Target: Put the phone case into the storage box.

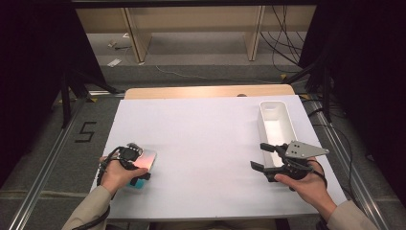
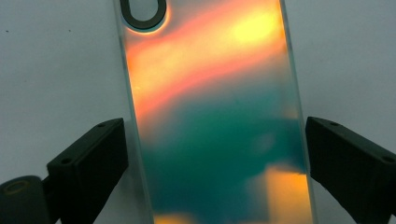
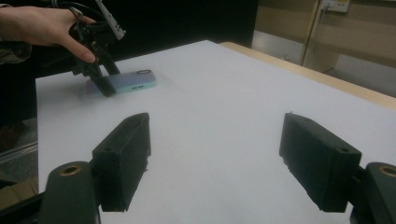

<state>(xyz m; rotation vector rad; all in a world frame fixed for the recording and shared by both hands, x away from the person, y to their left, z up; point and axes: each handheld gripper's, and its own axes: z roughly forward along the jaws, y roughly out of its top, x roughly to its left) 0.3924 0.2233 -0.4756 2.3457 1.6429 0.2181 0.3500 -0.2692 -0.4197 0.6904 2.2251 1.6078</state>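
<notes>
Digit "5" (image 1: 85, 131) marked on floor, left of table (image 1: 206, 91).

Phone case (image 2: 215, 116) cut off top and bottom; left gripper (image 1: 130, 158) hides part.

You sit in a lab-style recording setup: your desk (image 1: 206, 143) wears a plain white sheet, metal rails (image 1: 48, 167) flank it on the floor, a taped number 5 (image 1: 85, 131) lies left of it, and loose cables (image 1: 282, 43) trail beyond it.

Left gripper (image 1: 131, 158) over iridescent phone (image 1: 145, 161); white bin (image 1: 276, 125) far right.
</notes>
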